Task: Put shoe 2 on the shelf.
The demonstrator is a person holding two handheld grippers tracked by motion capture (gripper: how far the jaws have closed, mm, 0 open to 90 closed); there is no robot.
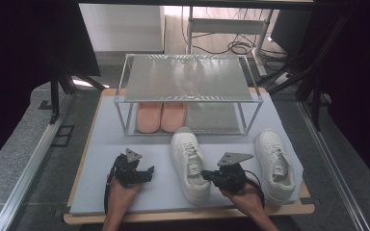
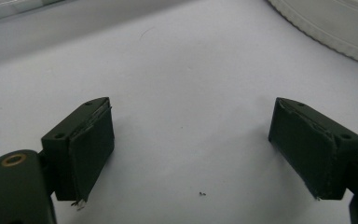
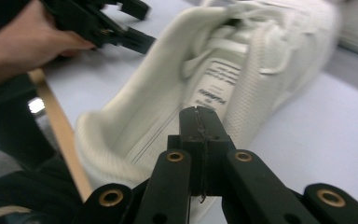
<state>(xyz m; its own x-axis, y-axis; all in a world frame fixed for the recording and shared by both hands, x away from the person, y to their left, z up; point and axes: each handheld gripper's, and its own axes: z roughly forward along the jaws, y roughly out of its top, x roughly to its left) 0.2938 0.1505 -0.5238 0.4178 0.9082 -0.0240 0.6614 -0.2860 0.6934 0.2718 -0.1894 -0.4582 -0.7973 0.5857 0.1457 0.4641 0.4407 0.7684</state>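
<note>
Two white sneakers lie on the pale mat (image 1: 125,192): one in the middle (image 1: 190,163), toe toward the rack, and one at the right (image 1: 274,162). My right gripper (image 1: 207,176) is at the middle sneaker's heel side. In the right gripper view its jaws (image 3: 199,115) are pressed shut right against the sneaker's (image 3: 242,79) collar wall, with nothing seen between them. My left gripper (image 1: 148,172) rests left of that sneaker; it stands open (image 2: 191,140) over bare mat, and the sneaker's sole edge (image 2: 326,28) is at the upper right.
A two-shelf clear rack (image 1: 188,77) stands at the back of the mat, with a pair of pink slippers (image 1: 161,116) on the left of its lower shelf. The table's wooden front edge (image 1: 188,215) runs just behind my hands. Cables and a frame lie beyond the table.
</note>
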